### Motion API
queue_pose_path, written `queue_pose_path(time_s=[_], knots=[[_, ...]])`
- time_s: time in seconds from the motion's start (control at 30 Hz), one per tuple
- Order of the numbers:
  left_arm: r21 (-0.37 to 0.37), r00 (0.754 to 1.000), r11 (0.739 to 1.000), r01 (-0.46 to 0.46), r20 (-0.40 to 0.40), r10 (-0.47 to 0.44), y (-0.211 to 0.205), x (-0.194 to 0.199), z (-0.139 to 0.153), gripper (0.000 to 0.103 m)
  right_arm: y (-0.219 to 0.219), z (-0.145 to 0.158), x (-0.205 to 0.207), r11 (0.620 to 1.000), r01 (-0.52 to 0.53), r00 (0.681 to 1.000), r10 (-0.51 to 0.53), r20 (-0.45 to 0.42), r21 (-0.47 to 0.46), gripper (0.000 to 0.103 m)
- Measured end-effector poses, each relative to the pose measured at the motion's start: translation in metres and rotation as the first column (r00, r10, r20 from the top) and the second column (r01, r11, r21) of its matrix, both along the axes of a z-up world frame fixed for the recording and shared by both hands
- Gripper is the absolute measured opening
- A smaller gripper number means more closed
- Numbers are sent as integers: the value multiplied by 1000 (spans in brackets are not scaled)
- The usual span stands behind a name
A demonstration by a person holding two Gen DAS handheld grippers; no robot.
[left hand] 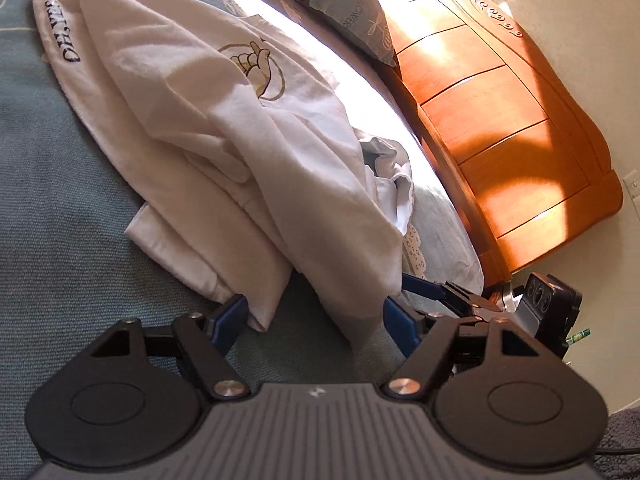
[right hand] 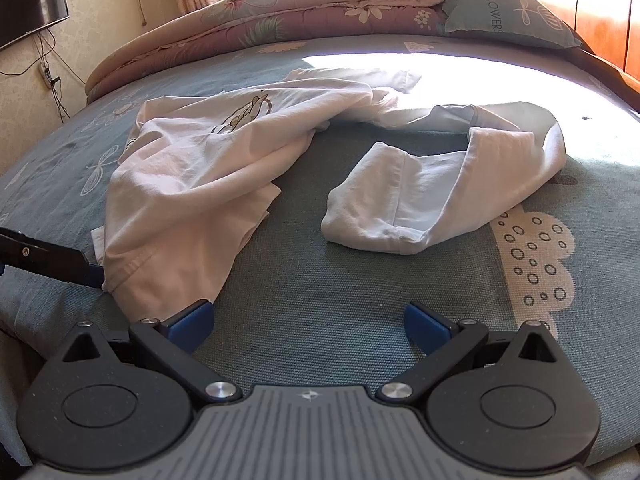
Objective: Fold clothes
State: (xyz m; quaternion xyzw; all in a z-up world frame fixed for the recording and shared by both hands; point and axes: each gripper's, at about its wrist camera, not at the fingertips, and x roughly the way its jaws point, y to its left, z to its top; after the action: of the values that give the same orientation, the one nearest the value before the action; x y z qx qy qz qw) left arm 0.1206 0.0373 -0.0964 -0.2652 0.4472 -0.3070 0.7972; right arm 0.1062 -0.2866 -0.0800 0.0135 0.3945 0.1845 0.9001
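a: blue-green bedsheet [right hand: 320, 320] carries the work. where is the garment?

b: white t-shirt [right hand: 192, 168] lies crumpled on it, hem corner nearest the tools. one sleeve [right hand: 420, 196] trails toward the headboard [left hand: 500, 120].

a: tool state?

b: left gripper [left hand: 312, 316] stands apart, hem edge between its jaws, not pinched. right gripper [right hand: 308, 324] stands apart, empty, just beside the hem.

a: step?

b: likely spreading before the first fold. next move calls for pinching both hem corners and pulling flat.
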Motion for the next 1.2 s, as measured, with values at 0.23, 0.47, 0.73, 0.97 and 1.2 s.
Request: queue_pose_path(time_s=[0.23,0.47,0.73,0.97,1.2], knots=[[-12,986,986,-166,32,166,51,21,16,75,0,0,0,1000,2,1000,-2,1,1,103],[-150,951,942,-299,-130,281,70,51,-18,75,2,0,1,1000,-1,1000,1,0,-15,103],[-254,977,943,-215,-61,207,41,60,-12,75,4,-1,0,999,-4,1000,4,0,-36,103],[-261,981,948,-180,-124,152,38,24,-27,76,5,-1,0,999,-6,1000,6,4,-41,103],[-268,984,954,-134,-151,96,33,4,-28,76,7,-2,0,999,-6,1000,6,9,-53,103]])
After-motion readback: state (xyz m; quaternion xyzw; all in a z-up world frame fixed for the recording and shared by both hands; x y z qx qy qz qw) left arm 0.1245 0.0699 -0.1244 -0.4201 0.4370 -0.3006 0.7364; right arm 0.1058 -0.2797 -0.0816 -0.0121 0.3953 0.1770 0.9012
